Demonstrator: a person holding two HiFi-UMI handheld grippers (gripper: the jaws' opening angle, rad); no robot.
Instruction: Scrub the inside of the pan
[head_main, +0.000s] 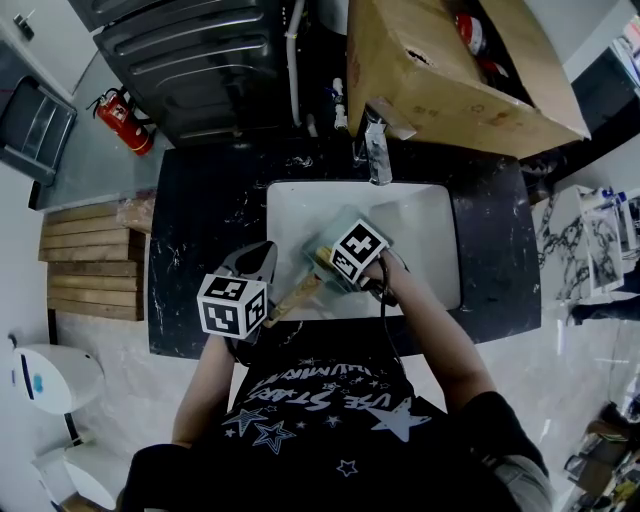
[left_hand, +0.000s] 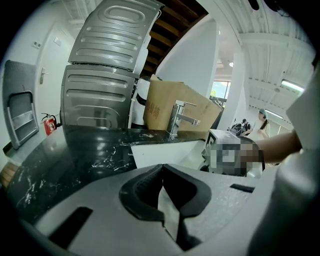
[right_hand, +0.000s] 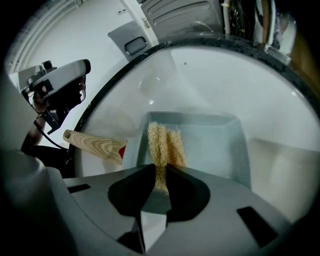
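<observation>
A pale blue-grey square pan (right_hand: 215, 145) with a wooden handle (right_hand: 95, 146) lies in the white sink (head_main: 425, 235). My right gripper (right_hand: 161, 172) is shut on a yellow fibrous scrubber (right_hand: 164, 142), whose end rests on the pan's inner floor near its left wall. In the head view the right gripper (head_main: 335, 262) is over the pan (head_main: 345, 225), and the handle (head_main: 293, 297) sticks out toward the front rim. My left gripper (head_main: 260, 252) hovers over the counter left of the sink, jaws shut with nothing between them, apart from the handle. The left gripper (right_hand: 56, 86) also shows in the right gripper view.
A chrome faucet (head_main: 377, 150) stands behind the sink on the black marble counter (head_main: 200, 215). A big cardboard box (head_main: 440, 70) sits at the back right. A red fire extinguisher (head_main: 125, 120) lies on the floor far left.
</observation>
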